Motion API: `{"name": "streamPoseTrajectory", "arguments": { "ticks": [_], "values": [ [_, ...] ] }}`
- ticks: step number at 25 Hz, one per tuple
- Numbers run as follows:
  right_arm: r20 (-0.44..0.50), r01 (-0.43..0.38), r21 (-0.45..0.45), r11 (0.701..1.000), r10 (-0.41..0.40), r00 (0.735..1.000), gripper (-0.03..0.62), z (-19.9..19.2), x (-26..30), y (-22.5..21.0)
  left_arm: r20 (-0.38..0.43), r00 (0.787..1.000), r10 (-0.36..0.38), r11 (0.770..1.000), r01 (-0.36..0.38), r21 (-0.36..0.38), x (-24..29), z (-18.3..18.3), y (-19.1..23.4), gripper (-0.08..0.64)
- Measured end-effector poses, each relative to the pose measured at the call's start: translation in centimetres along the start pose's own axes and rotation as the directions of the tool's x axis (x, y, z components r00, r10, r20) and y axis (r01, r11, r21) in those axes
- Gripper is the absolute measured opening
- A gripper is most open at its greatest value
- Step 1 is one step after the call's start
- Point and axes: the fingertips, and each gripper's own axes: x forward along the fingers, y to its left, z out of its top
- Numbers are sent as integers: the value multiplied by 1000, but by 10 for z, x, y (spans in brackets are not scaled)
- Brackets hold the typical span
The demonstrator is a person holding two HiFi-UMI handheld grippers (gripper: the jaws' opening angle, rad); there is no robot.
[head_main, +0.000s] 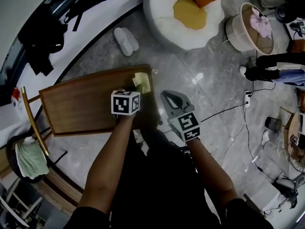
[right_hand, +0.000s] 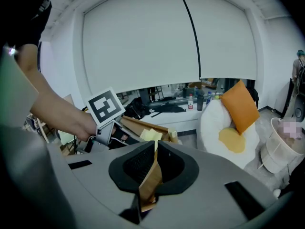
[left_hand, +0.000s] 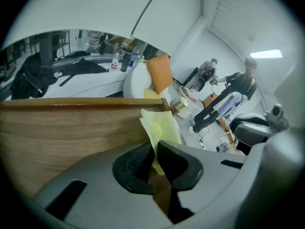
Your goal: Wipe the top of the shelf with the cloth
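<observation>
The wooden shelf top (head_main: 86,106) lies below me in the head view. A pale yellow cloth (head_main: 143,82) rests on its far right corner. My left gripper (head_main: 135,88) is over that corner, shut on the cloth; in the left gripper view the cloth (left_hand: 161,124) rises out from between the jaws of the left gripper (left_hand: 155,157) and spreads over the wood (left_hand: 66,132). My right gripper (head_main: 170,97) hangs off the shelf's right edge, shut and holding nothing. In the right gripper view, past the right gripper (right_hand: 155,152), the cloth (right_hand: 150,135) and the left gripper's marker cube (right_hand: 106,107) show.
A white beanbag (head_main: 167,18) with orange cushions sits beyond the shelf, white slippers (head_main: 125,41) to its left. A round basket (head_main: 248,30) and a cable with power strip (head_main: 247,99) lie to the right. A green towel (head_main: 29,159) hangs at the left.
</observation>
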Motion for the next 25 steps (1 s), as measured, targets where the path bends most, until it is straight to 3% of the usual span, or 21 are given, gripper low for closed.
{"name": "streamPoseTrajectory", "arguments": {
  "ticks": [9, 25],
  "values": [
    [-19, -3, -25, 1000, 3, 1000, 29, 18, 24, 31, -6, 1000, -6, 1000, 6, -11, -26, -7, 44, 28],
    [-45, -112, -89, 990, 108, 993, 29, 64, 119, 145, 1, 1000, 7, 995, -7, -96, -99, -35, 161, 28]
  ]
}}
